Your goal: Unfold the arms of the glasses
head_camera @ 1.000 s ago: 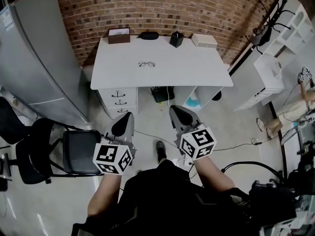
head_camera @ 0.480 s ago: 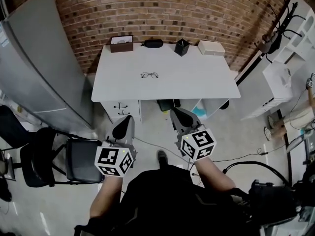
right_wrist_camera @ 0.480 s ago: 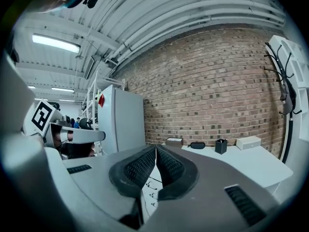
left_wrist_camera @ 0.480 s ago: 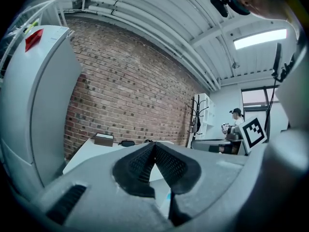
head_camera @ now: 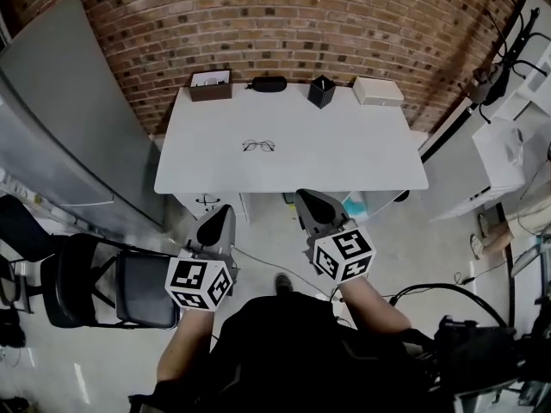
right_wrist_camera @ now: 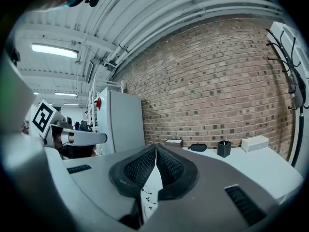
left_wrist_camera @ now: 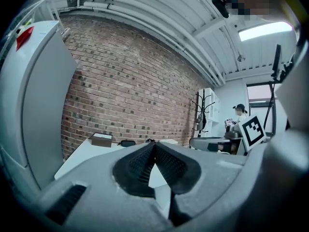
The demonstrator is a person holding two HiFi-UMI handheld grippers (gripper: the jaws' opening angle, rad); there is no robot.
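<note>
Forearms (head_camera: 178,347) stretched forward, left tongs (head_camera: 224,212) and right tongs (head_camera: 305,198) closed, side by side

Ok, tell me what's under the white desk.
A white drawer unit and something teal peek out at the front edge; the desktop hides everything further back.

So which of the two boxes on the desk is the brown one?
The brown box at the back left corner, beside the black glasses case; the white box sits at the back right.
</note>
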